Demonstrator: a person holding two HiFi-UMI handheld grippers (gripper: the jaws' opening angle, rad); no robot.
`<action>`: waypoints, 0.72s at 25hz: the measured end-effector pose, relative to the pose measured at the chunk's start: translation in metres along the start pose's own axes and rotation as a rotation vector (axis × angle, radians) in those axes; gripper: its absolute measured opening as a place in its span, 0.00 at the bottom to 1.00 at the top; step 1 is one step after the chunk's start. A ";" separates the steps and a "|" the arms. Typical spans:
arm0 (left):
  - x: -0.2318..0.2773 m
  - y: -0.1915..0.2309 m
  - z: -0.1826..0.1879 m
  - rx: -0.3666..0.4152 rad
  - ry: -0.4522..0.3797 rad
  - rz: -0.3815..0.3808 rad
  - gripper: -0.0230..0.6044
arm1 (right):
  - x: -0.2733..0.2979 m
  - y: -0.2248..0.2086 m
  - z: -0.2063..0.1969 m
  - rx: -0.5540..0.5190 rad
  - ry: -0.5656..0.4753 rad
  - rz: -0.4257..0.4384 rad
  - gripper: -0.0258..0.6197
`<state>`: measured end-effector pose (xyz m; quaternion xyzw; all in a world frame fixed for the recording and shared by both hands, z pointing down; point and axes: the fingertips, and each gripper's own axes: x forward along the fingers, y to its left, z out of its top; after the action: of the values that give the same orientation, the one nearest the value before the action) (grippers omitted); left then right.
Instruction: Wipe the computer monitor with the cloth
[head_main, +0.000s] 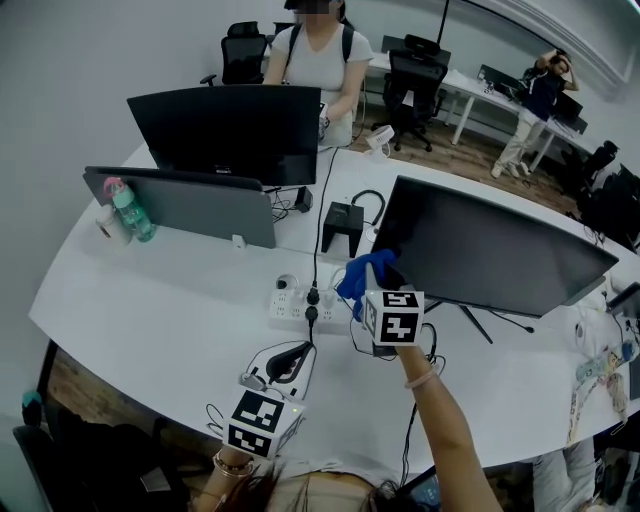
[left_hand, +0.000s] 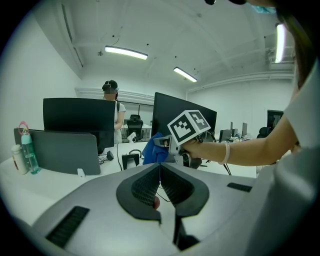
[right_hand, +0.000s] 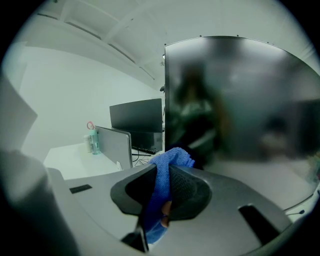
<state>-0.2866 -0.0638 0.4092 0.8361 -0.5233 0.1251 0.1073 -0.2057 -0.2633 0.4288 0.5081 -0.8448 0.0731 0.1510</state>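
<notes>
**Counter.** A white curved counter (head_main: 180, 300) fills the middle of the head view and carries everything below.

**Monitor.** The computer monitor (head_main: 490, 255) stands right of centre in the head view. Its dark screen is turned toward the wearer, so the face to be wiped is within reach. In the right gripper view the screen (right_hand: 240, 100) fills the right half of the frame, blurred by closeness. A second monitor (head_main: 230, 130) at upper left faces away, toward a seated person, and is judged no part of the task.

**Right gripper.** The right gripper (head_main: 368, 285) is raised at the monitor's lower left corner and is clenched on the cloth.

**Left gripper.** The left gripper (head_main: 287, 360) is held low at bottom centre, well apart from the screen. It is judged parked there to leave the wiping side clear. Its jaws are seen pressed together with nothing between them.

**Cloth.** The blue cloth (right_hand: 167, 162) is pinched mid-fold, and a bunched pad stands proud of the jaw tips. This is presumably so that fabric, not gripper, meets the glass. Contact with the screen cannot be confirmed; the cloth appears to be at or just beside the corner.

**Power strip.** A power strip (head_main: 300, 300) with plugged cables lies just below the cloth, and a low stroke might snag them.
</notes>
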 end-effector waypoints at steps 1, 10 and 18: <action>-0.001 0.001 0.000 0.002 -0.002 0.001 0.06 | 0.000 0.001 0.001 -0.001 -0.003 0.000 0.14; -0.005 -0.002 0.001 0.009 -0.007 0.000 0.06 | -0.005 0.002 0.011 -0.028 -0.024 -0.009 0.14; -0.008 -0.007 0.002 0.017 -0.015 -0.007 0.06 | -0.010 0.002 0.023 -0.003 -0.052 -0.013 0.14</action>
<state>-0.2838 -0.0548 0.4045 0.8395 -0.5203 0.1231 0.0968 -0.2066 -0.2601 0.4039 0.5150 -0.8453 0.0577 0.1301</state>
